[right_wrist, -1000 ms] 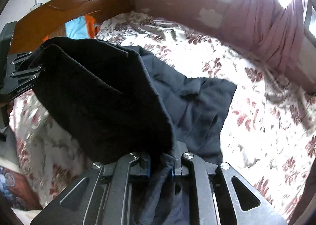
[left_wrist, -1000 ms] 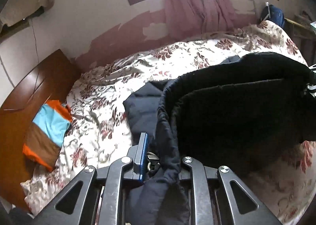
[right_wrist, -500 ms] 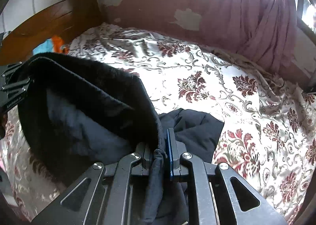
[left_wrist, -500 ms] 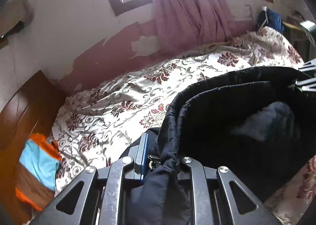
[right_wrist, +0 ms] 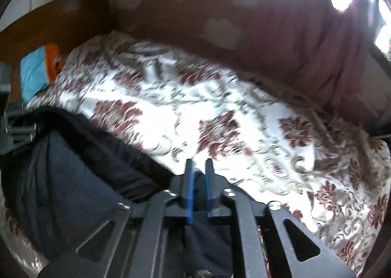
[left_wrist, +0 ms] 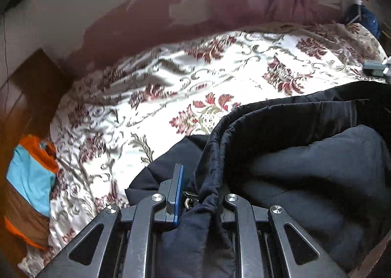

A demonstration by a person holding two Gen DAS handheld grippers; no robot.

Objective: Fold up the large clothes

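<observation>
A large dark navy jacket (left_wrist: 305,175) lies doubled over on the floral bedspread (left_wrist: 195,82). My left gripper (left_wrist: 198,187) is shut on its gathered hem, which bunches up between the fingers. In the right wrist view the jacket (right_wrist: 73,180) spreads out to the left, low on the bed. My right gripper (right_wrist: 198,168) has its jaws opening. The blue pads (right_wrist: 189,190) stand apart, with dark cloth lying loose low between them. The other gripper's metal shows at the far edge of each view.
A blue, orange and brown pillow (left_wrist: 29,180) lies by the wooden headboard (left_wrist: 29,87) on the left. A pink curtain (right_wrist: 317,33) hangs against the peeling wall beyond the bed. The bedspread (right_wrist: 220,107) stretches bare ahead and to the right of the jacket.
Both grippers have carried the jacket's edge across the bed and lower, so the raised flap has come down on itself. The right jaws, shut on the hem before, have parted.
</observation>
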